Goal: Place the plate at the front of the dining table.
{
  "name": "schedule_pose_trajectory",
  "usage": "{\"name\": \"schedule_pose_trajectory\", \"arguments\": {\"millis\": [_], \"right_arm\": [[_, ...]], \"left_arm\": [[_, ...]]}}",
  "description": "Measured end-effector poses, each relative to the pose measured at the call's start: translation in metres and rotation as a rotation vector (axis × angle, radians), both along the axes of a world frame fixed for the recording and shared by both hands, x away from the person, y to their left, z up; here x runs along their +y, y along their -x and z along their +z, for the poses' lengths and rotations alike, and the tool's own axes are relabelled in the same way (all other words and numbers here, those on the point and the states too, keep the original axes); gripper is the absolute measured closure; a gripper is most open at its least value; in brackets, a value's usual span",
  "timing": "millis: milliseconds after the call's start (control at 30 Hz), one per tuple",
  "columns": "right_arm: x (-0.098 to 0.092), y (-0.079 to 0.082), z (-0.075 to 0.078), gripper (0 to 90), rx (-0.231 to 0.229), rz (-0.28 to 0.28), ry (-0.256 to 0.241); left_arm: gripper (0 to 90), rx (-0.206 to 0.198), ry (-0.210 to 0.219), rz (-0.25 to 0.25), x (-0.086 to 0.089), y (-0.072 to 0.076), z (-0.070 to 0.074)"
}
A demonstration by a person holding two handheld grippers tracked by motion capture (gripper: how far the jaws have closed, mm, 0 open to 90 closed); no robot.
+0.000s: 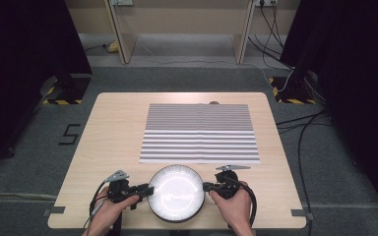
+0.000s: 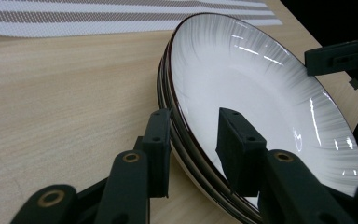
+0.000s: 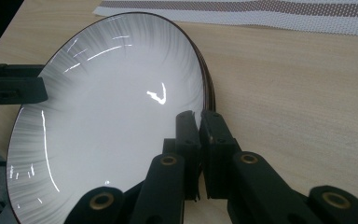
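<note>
Between our two claws, the plate (image 1: 176,192) sits gripped at opposite rims.
Right claw (image 3: 199,122) pinches the rim tight; left claw (image 2: 193,135) straddles it, wide — we close it before lifting level.

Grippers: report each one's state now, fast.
Left gripper: open, jaws astride the plate rim, not clamped.
Right gripper: shut on the plate rim.
</note>
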State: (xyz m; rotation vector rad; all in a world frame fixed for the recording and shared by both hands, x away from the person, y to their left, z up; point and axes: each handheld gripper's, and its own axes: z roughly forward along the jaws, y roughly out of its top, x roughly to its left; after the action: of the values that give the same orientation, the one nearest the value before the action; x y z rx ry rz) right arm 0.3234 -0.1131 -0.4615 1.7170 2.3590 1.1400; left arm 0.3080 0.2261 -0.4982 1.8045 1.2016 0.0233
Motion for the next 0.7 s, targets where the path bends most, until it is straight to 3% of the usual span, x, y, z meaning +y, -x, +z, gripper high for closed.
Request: {"name": "schedule_pose_trajectory", "arguments": {"millis": [100,300,367,467,600,633,700], "right_arm": [[0.003,0.002,-0.001,86.7,0.000,-0.005,0.003],[0.011,-0.003,-0.004,84.4,0.024,0.013,-0.013],[0.012,-0.004,-0.009,82.9,0.072,-0.005,-0.050],[0.011,-0.005,-0.011,82.6,0.081,0.000,-0.061],[0.011,-0.006,-0.010,78.9,0.126,-0.004,-0.082],[0.011,-0.006,-0.011,77.2,0.161,-0.010,-0.105],[0.012,-0.005,-0.011,76.4,0.167,-0.015,-0.102]], "left_arm": [[67.6,0.008,0.019,0.015,0.001,-0.001,0.001],[67.3,0.029,0.014,0.027,0.004,-0.003,0.007],[67.5,0.033,0.012,0.034,0.005,-0.003,0.008],[67.9,0.031,0.011,0.036,0.005,-0.003,0.009],[67.8,0.030,0.005,0.041,0.006,-0.001,0.010],[68.0,0.029,0.004,0.045,0.006,0.000,0.011],[68.0,0.028,0.006,0.047,0.006,0.000,0.011]]}}
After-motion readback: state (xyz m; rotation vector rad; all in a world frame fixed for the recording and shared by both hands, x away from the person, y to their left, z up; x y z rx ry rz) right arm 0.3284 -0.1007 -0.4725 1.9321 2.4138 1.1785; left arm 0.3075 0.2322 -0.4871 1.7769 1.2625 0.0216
